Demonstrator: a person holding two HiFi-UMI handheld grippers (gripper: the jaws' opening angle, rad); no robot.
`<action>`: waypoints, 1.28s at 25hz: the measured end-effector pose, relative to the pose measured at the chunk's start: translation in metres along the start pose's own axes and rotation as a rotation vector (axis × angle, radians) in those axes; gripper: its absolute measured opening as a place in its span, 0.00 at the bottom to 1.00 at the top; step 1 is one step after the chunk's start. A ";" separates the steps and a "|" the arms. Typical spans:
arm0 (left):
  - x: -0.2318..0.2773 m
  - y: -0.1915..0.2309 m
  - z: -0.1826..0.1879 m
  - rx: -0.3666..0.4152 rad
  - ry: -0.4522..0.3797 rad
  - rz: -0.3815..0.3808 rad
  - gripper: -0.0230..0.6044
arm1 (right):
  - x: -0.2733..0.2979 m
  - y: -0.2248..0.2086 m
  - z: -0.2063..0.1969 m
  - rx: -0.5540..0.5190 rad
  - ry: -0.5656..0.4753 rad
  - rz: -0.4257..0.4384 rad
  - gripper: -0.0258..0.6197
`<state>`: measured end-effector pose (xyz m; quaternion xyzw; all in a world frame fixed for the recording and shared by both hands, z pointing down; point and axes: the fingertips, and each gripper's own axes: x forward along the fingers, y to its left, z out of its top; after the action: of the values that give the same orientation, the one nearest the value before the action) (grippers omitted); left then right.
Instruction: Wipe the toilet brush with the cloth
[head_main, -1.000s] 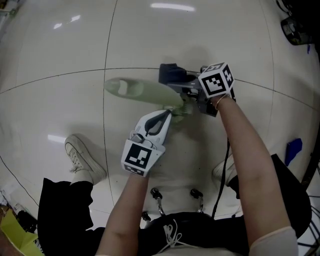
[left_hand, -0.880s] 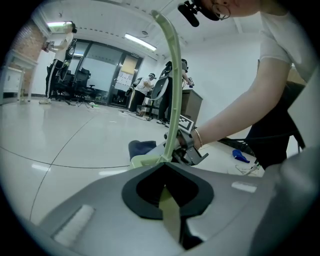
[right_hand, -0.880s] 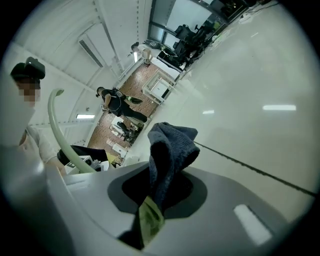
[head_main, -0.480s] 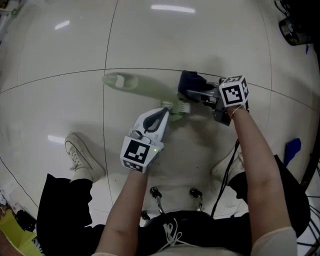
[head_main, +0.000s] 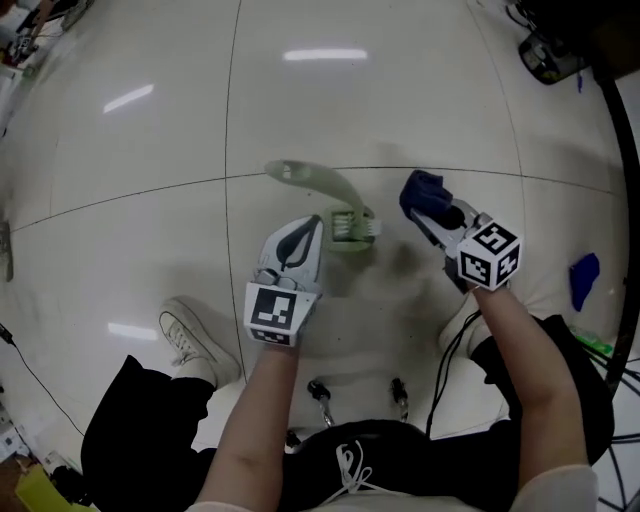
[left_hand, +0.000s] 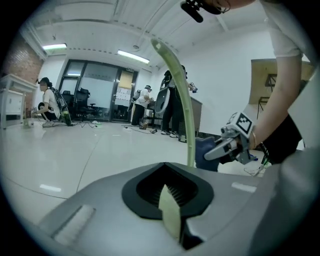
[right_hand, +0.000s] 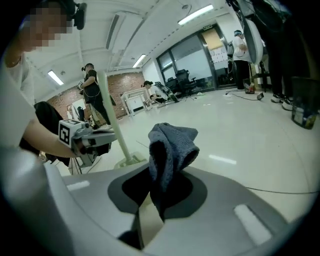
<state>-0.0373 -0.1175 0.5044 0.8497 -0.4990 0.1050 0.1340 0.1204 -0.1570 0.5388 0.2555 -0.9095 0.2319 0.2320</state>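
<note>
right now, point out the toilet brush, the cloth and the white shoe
toilet brush (head_main: 320, 180): head view, on its pale green handle
cloth (head_main: 420, 190): head view, on the dark blue bunched end
white shoe (head_main: 190, 338): head view, on its upper

The toilet brush (head_main: 352, 228) stands before us, head down at the floor (head_main: 150, 150), between our two hand-held grippers. Our left hand-held gripper (head_main: 318, 225) comes at it from the near left, jaws closed on the handle just above the head. To the brush's right, apart from it, our right hand-held gripper (head_main: 432, 214) pinches the cloth (head_main: 422, 192), which sticks out beyond its jaws. A shoe (head_main: 192, 340) sits on the floor behind and left of the left gripper.
</note>
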 end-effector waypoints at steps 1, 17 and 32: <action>-0.002 0.008 0.005 -0.003 -0.010 0.010 0.05 | -0.003 0.015 -0.001 -0.015 0.008 0.002 0.14; -0.063 0.075 0.000 -0.129 -0.058 0.127 0.05 | 0.133 0.187 -0.019 0.468 -0.061 -0.074 0.14; -0.064 0.085 -0.034 -0.187 -0.020 0.104 0.05 | 0.145 0.129 -0.093 1.012 -0.146 -0.251 0.15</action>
<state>-0.1444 -0.0935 0.5268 0.8073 -0.5515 0.0565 0.2023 -0.0357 -0.0600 0.6509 0.4581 -0.6598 0.5942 0.0414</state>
